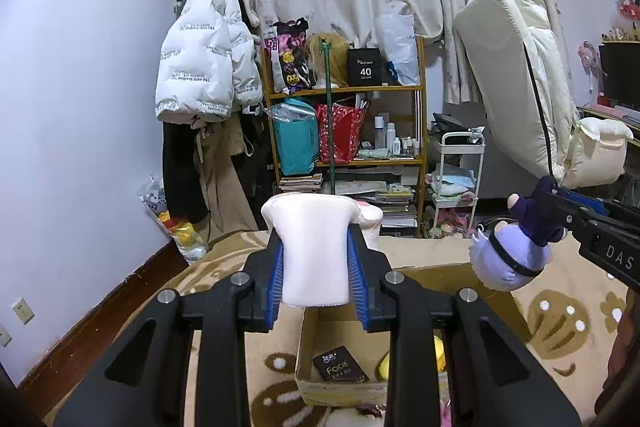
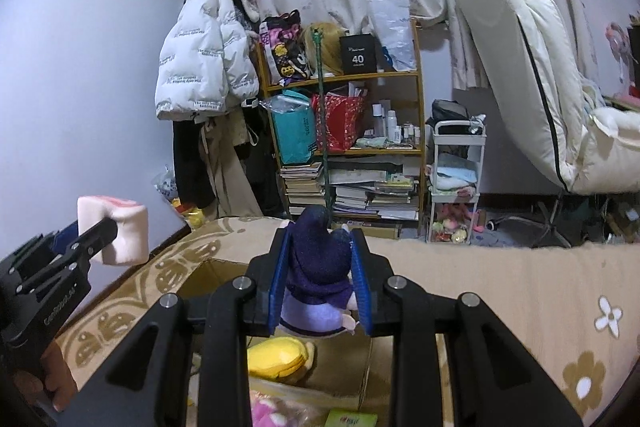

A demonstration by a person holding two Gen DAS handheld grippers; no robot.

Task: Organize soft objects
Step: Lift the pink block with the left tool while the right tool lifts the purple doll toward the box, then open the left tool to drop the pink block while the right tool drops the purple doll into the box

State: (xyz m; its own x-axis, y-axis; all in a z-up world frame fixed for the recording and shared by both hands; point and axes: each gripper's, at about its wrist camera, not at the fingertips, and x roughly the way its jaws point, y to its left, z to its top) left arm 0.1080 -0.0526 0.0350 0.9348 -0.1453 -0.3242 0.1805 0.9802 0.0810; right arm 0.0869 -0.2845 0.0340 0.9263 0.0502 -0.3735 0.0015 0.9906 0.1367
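Observation:
My left gripper (image 1: 316, 239) is shut on a pale pink plush block (image 1: 314, 251) and holds it in the air above an open cardboard box (image 1: 316, 393). It also shows in the right wrist view (image 2: 120, 233) at the left. My right gripper (image 2: 322, 241) is shut on a purple plush doll (image 2: 320, 275), held above the box (image 2: 348, 375). In the left wrist view the doll (image 1: 508, 255) hangs at the right from that gripper (image 1: 540, 211). A yellow plush (image 2: 280, 357) lies in the box.
The box stands on a beige patterned blanket (image 2: 500, 291). A pink plush (image 2: 264, 409) and a green packet (image 2: 352, 419) lie near the lower edge. Beyond stand a cluttered wooden shelf (image 2: 344, 131), a white cart (image 2: 456, 183), hanging coats (image 2: 204, 67) and a cream chair (image 2: 532, 67).

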